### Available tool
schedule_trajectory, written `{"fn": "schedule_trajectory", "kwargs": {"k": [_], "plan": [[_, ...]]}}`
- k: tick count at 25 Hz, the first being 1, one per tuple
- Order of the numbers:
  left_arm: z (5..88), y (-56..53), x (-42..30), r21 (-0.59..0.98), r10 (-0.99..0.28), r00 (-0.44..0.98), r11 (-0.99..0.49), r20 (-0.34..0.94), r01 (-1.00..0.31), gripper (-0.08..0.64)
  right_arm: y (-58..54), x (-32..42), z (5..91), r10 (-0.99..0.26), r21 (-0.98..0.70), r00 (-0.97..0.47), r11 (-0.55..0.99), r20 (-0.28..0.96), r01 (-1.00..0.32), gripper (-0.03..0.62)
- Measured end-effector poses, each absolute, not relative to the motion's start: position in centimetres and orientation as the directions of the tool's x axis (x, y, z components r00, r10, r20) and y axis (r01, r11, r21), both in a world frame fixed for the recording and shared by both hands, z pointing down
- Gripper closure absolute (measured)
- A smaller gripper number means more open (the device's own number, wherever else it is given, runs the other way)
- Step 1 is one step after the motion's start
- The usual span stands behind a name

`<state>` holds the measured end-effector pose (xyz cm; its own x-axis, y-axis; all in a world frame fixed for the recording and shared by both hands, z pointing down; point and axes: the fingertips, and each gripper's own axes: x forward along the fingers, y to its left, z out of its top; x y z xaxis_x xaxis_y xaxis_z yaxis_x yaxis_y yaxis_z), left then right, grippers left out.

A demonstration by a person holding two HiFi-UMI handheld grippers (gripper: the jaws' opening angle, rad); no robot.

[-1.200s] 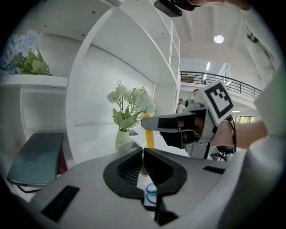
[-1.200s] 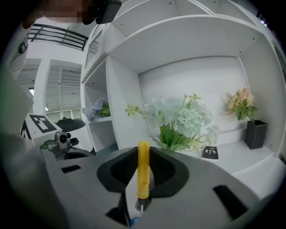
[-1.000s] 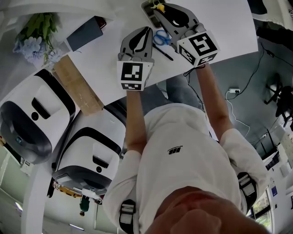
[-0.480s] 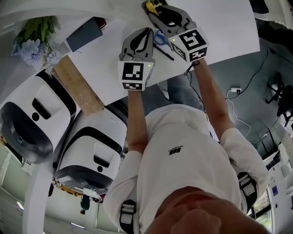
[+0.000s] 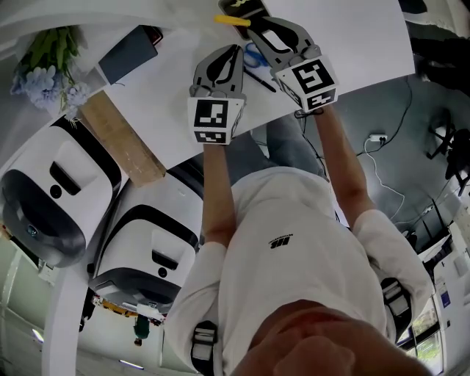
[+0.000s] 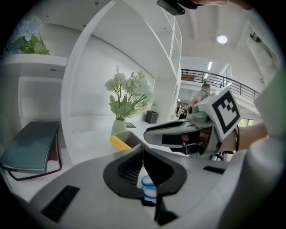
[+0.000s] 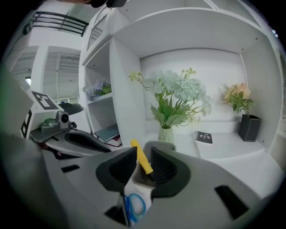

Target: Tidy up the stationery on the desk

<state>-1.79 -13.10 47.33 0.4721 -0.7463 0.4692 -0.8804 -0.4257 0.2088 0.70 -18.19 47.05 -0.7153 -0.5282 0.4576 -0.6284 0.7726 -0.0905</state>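
Observation:
A yellow marker (image 7: pixel 143 159) leans in the grey pen holder (image 7: pixel 161 145) on the white desk (image 5: pixel 352 44), right between the jaws of my right gripper (image 7: pixel 140 161). Those jaws have just been opening; their pads stand clear of the marker, so the gripper is open. In the head view the marker (image 5: pixel 231 20) lies just past the right gripper (image 5: pixel 257 26). My left gripper (image 5: pixel 236 50) hovers beside it, shut and empty. Blue-handled scissors (image 5: pixel 254 56) lie on the desk between the two grippers, with a black pen (image 5: pixel 261 79) alongside. The scissors (image 6: pixel 149 188) show under the left jaws.
A dark notebook (image 5: pixel 126 53) lies at the desk's left, beside a wooden block (image 5: pixel 121 136) and blue flowers (image 5: pixel 44 73). White shelves behind hold a flower vase (image 7: pixel 172 103), a black booklet (image 7: pixel 204 137) and a potted plant (image 7: pixel 243 112). White machines (image 5: pixel 59 191) stand under the desk.
The yellow marker has left the right gripper's jaws and now rests at the pen holder. The right gripper has drawn back slightly towards me. The left gripper has stayed almost still.

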Motion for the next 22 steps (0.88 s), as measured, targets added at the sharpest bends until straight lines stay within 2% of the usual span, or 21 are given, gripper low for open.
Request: {"fn": "schedule_trajectory", "kwargs": {"k": [22], "plan": [[52.2,-11.1,-1.2,0.252,-0.707,0.478,-0.407,0.521,-0.878,0.560,-11.7,1.8,55.4,-0.336,-0.063,-0.634,0.851,0.697,-0.521,0.523]]}}
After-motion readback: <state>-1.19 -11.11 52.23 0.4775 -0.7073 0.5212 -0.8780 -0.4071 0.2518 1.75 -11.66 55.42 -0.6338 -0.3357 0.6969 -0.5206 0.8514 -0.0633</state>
